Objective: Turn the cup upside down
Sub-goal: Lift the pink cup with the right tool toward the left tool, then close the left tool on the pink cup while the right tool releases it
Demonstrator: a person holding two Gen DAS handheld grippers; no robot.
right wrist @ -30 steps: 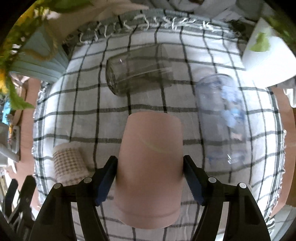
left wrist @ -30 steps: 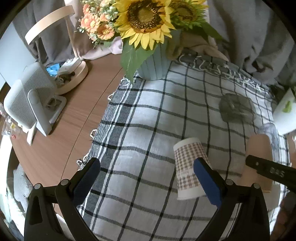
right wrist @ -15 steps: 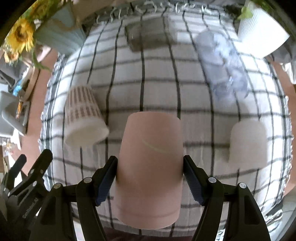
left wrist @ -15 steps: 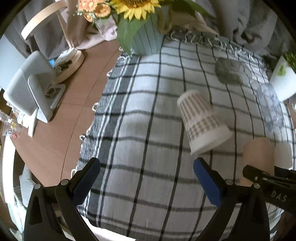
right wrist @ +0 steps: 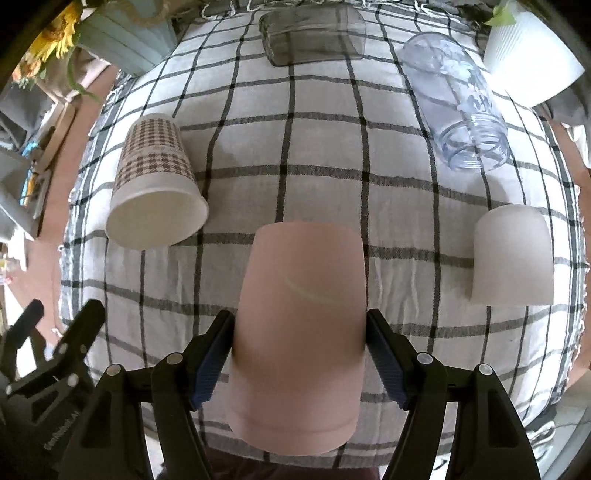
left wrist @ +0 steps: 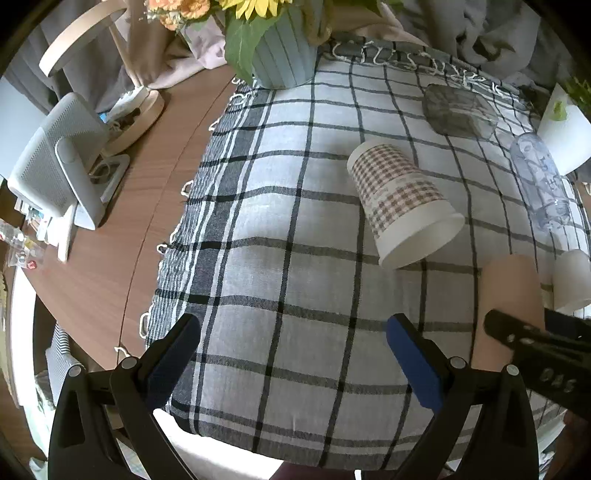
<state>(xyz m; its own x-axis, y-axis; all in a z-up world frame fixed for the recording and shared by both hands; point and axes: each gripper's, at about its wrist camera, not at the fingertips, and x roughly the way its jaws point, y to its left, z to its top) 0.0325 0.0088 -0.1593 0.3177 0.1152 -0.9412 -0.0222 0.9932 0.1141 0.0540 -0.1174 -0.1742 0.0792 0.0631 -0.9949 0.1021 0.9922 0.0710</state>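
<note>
My right gripper (right wrist: 301, 354) is shut on a pink cup (right wrist: 301, 314), base pointing away, rim toward the camera, held above the near part of the checked cloth (right wrist: 295, 140). The pink cup also shows in the left wrist view (left wrist: 511, 295). My left gripper (left wrist: 291, 354) is open and empty above the cloth's near edge. A checked paper cup (left wrist: 400, 203) lies on its side on the cloth; it also shows in the right wrist view (right wrist: 155, 177). A white cup (right wrist: 513, 254) stands upside down at the right.
A dark glass (right wrist: 314, 35) and a clear tumbler (right wrist: 458, 99) lie on their sides at the far end. A blue vase of sunflowers (left wrist: 284, 51) stands far left, a white pot (right wrist: 532, 62) far right. A small fan (left wrist: 59, 158) stands on the wooden table (left wrist: 122, 221).
Both grippers have drawn back toward the near edge and risen; the right one keeps the pink cup. The paper cup and white cup now appear farther away.
</note>
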